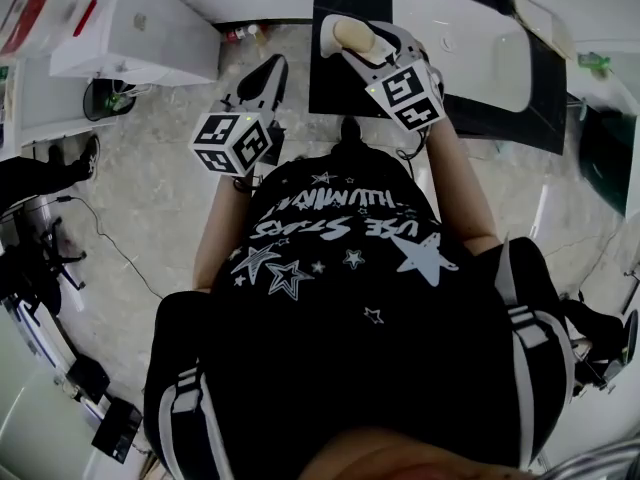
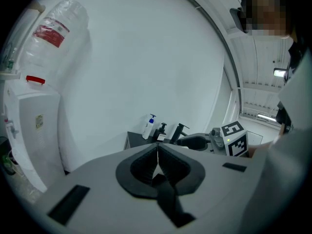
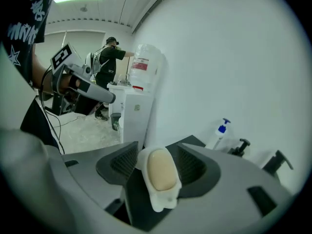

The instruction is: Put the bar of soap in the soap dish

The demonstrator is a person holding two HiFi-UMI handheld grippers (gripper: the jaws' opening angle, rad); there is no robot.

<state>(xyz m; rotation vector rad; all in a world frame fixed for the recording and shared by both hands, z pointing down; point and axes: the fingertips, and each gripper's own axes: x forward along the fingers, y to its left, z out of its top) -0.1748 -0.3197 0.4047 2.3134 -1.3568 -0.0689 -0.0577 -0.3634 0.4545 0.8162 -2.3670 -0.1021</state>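
Note:
A beige bar of soap [image 3: 161, 169] lies in a white soap dish [image 3: 163, 201]. My right gripper [image 3: 157, 164] is shut on that dish, its jaws pressing the dish's two sides. In the head view the right gripper [image 1: 345, 40] holds the soap [image 1: 352, 36] and dish in the air over the left end of the black counter [image 1: 330, 83]. My left gripper [image 1: 272, 68] hangs lower and to the left, over the floor. In its own view the left gripper [image 2: 157, 149] is shut with nothing between its jaws.
A white basin [image 1: 470, 38] is set in the black counter. A blue-pump bottle [image 3: 219, 133] and dark faucet fittings [image 3: 239, 147] stand at the wall. A water dispenser [image 1: 130, 28] stands left; another person [image 3: 109, 57] is beside it. Cables [image 1: 100, 238] cross the floor.

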